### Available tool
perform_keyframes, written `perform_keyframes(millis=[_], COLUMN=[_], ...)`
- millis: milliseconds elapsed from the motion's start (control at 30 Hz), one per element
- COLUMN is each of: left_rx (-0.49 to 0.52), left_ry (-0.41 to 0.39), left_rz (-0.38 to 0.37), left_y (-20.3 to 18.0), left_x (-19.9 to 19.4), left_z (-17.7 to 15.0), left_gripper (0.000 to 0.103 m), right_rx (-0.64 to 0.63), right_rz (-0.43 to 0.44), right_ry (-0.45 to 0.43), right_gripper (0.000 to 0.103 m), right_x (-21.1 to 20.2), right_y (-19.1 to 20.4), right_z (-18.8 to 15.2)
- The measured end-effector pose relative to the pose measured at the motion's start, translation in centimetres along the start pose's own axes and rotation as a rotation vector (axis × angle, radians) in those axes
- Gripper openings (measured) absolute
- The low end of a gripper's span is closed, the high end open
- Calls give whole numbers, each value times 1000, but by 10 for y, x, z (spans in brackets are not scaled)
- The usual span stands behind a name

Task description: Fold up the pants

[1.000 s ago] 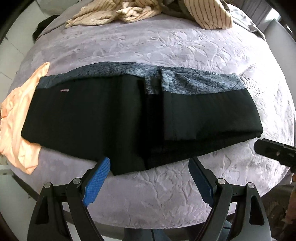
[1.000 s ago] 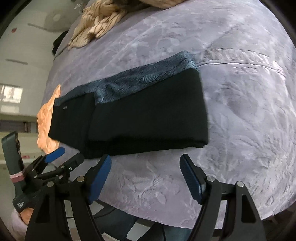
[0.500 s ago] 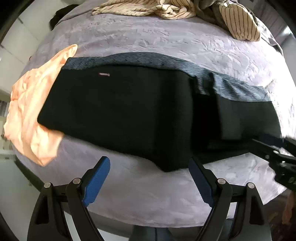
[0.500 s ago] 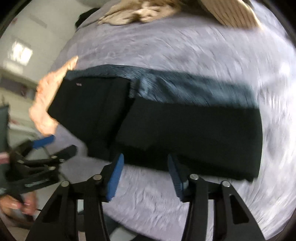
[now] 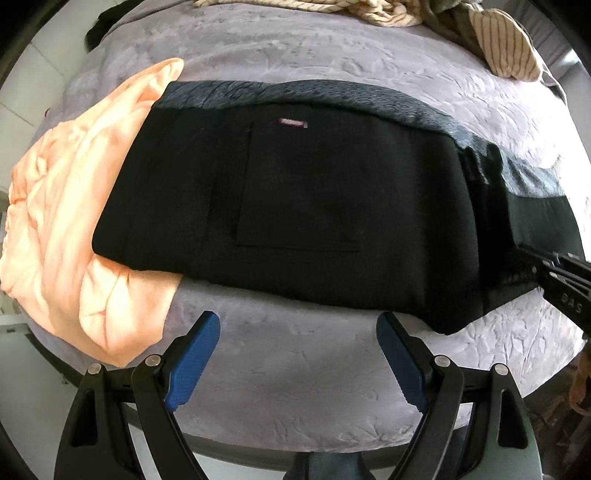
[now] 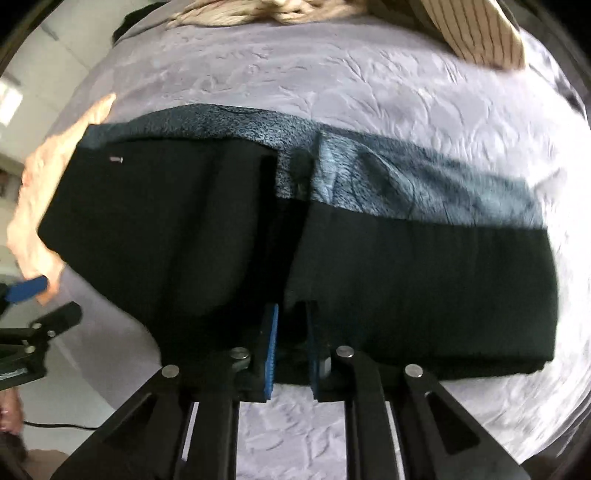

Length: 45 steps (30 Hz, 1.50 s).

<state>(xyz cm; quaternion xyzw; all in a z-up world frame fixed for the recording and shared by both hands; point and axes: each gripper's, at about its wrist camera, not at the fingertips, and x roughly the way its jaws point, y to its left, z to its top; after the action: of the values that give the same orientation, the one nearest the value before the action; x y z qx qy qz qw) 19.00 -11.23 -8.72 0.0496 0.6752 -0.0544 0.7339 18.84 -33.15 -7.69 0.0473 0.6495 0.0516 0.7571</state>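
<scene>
**A bed under daylight, pale walls around it**

A bed (image 5: pixel 295 369) fills both views, covered by a lavender-grey bedspread (image 6: pixel 369 85) pressed with a leafy, crinkled pattern. Daylight falls across it, brightest along the right side in the right wrist view. At the far edge lies a heap of cream striped cloth (image 5: pixel 502 44), with something dark (image 5: pixel 96 31) beside the far left corner. A peach-coloured cloth (image 5: pixel 62 206) sprawls over the bed's left side. Beyond the bed on the left stand pale, whitish walls (image 6: pixel 48 55), where a bright patch (image 6: pixel 9 101) glows at the frame's edge.
</scene>
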Motion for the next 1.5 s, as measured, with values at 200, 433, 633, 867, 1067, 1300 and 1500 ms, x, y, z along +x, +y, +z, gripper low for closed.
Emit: perform_keyframes(millis=[200,433,633,867,1067,1300,1500], left_rx=[-56,-74,-95,-105,-116,-120,-161], left_ry=[-22,-30,-39,-32,-19,20,4], left_rz=[-24,-56,-73,-76,-70,-32,-76], left_y=[2,-8,-7,-2,5,8,15], left_x=[-3,-5,-7,-4,1,13,18], left_z=[6,7,7,4,0,-1,-3], left_gripper=[88,88,88,88,88,88,98], right_rx=[-80,-85,-48,27,75,24,1], right_rz=[-30,88,50,20,14,-6,-17], right_ry=[61,95,61,81,149,151,158], right_gripper=[15,16,49,54,64,74,78], right_x=[6,-12,-29,-16,13,18,23], right_y=[10,23,19,1,1,14,21], right_z=[1,3,7,21,17,18,15])
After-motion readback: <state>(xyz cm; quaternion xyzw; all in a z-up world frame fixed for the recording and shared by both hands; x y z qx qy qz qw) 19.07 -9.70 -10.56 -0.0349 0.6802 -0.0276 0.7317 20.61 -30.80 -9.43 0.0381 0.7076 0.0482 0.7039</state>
